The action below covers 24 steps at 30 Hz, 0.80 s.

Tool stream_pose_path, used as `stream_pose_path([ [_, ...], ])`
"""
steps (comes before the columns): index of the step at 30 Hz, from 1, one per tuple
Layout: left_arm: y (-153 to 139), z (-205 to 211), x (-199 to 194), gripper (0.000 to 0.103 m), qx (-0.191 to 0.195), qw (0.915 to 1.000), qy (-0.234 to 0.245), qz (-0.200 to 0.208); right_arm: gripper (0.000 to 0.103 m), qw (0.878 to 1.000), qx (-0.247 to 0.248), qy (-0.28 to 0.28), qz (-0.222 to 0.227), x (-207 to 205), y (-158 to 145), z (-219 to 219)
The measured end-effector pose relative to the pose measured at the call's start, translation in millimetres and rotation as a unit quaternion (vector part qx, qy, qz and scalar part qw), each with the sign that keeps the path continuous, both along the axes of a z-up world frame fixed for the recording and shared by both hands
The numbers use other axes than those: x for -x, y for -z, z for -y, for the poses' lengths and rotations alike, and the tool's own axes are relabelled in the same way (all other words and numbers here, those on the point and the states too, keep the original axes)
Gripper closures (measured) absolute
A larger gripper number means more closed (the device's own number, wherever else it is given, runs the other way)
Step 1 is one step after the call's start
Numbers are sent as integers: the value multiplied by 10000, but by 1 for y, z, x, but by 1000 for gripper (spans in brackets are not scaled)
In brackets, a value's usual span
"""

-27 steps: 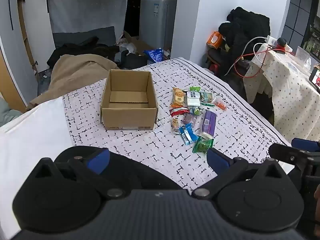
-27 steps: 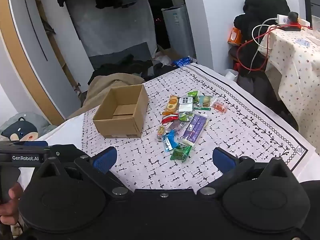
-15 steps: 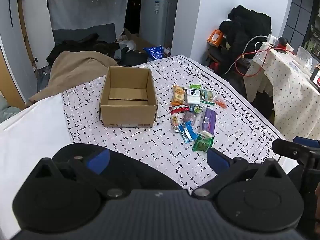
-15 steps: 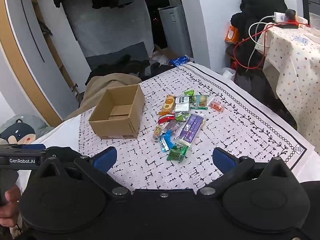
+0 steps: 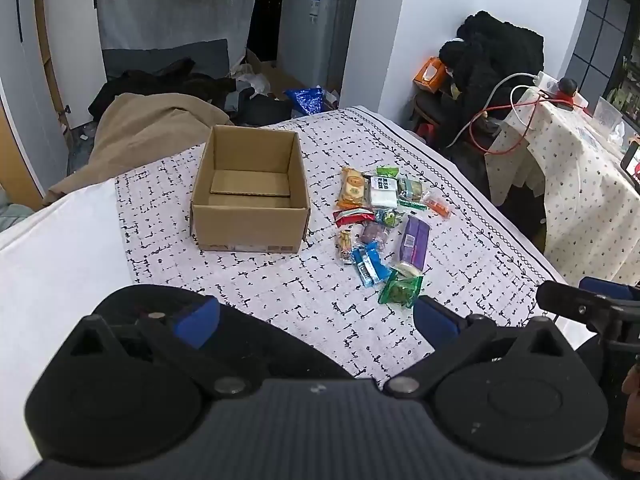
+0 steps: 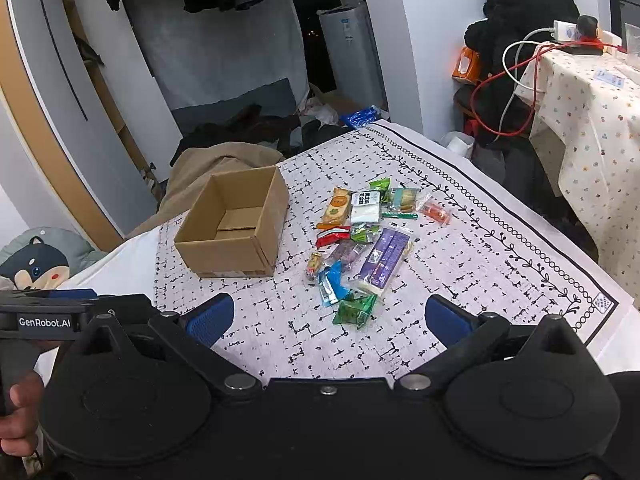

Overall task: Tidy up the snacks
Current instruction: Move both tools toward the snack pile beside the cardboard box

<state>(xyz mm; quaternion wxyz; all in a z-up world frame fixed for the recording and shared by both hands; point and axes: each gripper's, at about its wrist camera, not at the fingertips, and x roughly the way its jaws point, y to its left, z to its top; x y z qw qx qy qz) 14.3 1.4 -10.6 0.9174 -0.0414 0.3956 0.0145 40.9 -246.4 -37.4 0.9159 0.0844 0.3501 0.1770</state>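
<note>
An empty open cardboard box point(image 5: 250, 196) point(image 6: 234, 228) stands on a patterned cloth. To its right lies a loose pile of several snack packets point(image 5: 380, 220) point(image 6: 360, 236), among them a purple pack point(image 5: 415, 238) point(image 6: 384, 260), a blue one point(image 5: 369, 266) and a green one point(image 5: 401, 290) point(image 6: 355, 311) nearest me. My left gripper point(image 5: 316, 318) is open and empty, above the cloth's near edge. My right gripper point(image 6: 328, 316) is open and empty, close before the green packet.
The cloth point(image 5: 460, 240) covers a bed with a white sheet point(image 5: 52, 264) at the left. A side table with a floral cloth and cables point(image 5: 560, 152) stands at the right. Clothes and a tan blanket point(image 5: 152, 128) lie beyond the far edge.
Both grippers have moved forward a little toward the box and snacks, so these sit slightly lower and nearer in view. Both jaws stay open.
</note>
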Motion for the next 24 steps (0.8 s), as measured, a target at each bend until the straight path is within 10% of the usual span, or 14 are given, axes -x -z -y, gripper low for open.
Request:
stream_pose_path([
  [24,14,4,-50,2,450,9989,-27,-114,0,9991,41,83,-421,-51,-5,-21],
])
